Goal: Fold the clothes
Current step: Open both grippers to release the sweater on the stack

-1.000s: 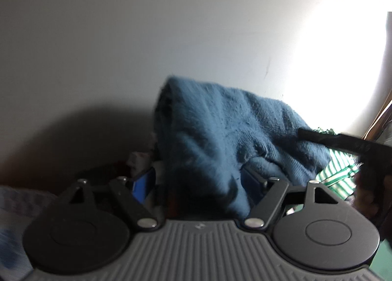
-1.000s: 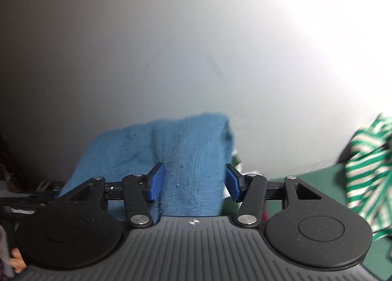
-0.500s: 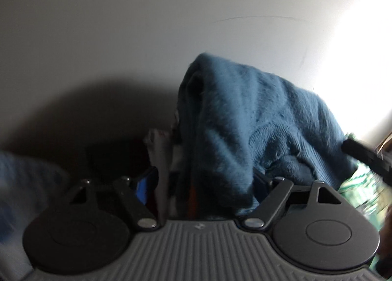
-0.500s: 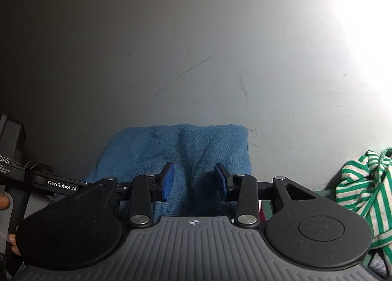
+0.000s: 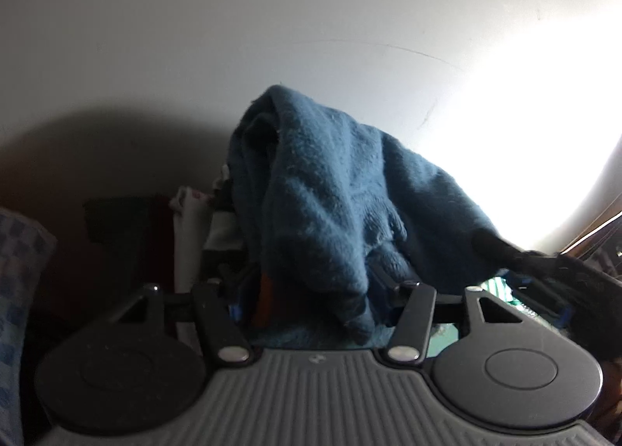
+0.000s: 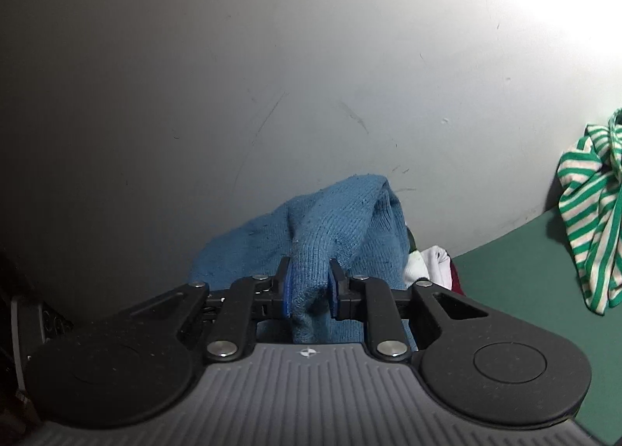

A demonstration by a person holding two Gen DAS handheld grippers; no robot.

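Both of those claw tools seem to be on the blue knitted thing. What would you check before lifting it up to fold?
1. Right gripper fingers pinch the blue sweater: ok; they have just been closing on a fold.
2. Left gripper grips it too: cannot tell; cloth hangs between the fingers and hides them.
3. Sweater free of the clothes pile behind: cannot tell.
4. Striped shirt lies apart: ok.
5. Green surface has bare room: ok.
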